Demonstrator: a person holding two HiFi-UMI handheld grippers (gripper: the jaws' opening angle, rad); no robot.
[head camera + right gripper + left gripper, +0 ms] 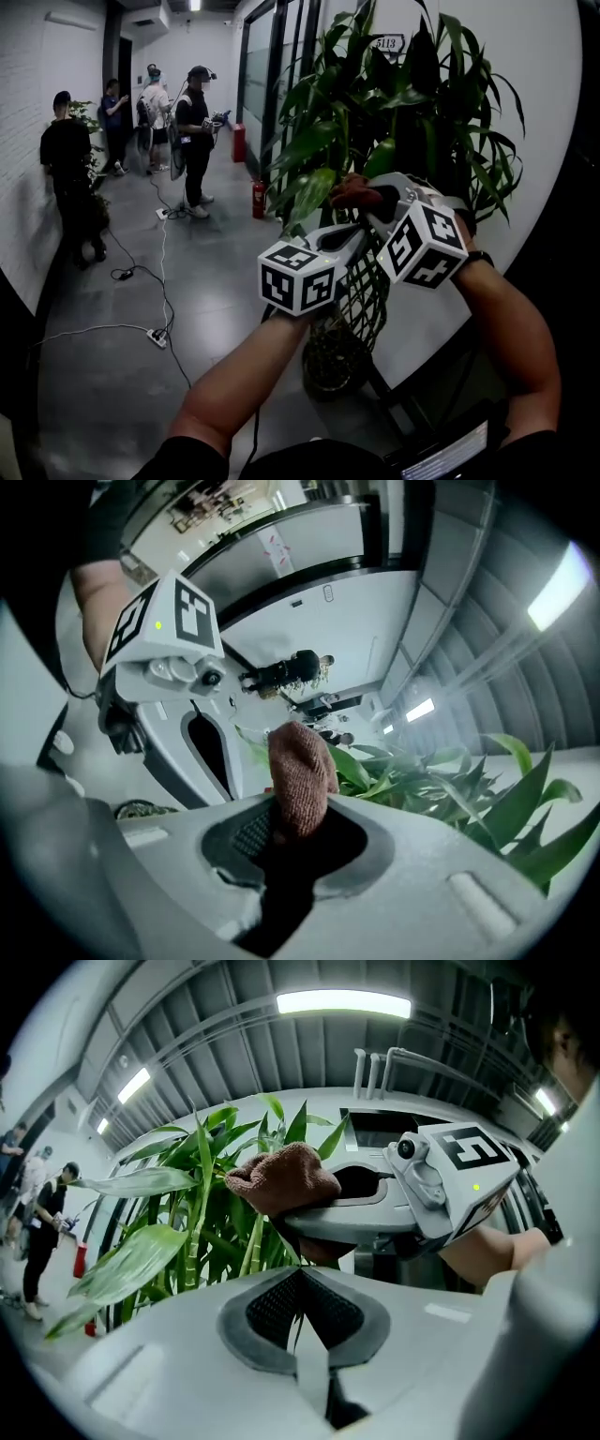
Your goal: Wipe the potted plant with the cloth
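The potted plant (pixel 403 103) stands against a white wall, with long green leaves over a dark woven pot (pixel 333 361). My right gripper (pixel 295 832) is shut on a brown cloth (pixel 298 780), which sticks out past its jaws among the leaves. In the head view the cloth (pixel 356 192) sits at the plant's middle. My left gripper (pixel 300 1279) is just below it, shut on a thin leaf (pixel 298 1330) seen edge-on between the pads. The cloth (pixel 281 1177) and the right gripper (pixel 323 1227) hang right above that leaf.
Several people (pixel 192 131) stand in the corridor at the far left. Cables and a power strip (pixel 157 336) lie on the grey floor, and a red fire extinguisher (pixel 258 199) stands by the glass wall. A lit screen (pixel 450 455) shows at the bottom right.
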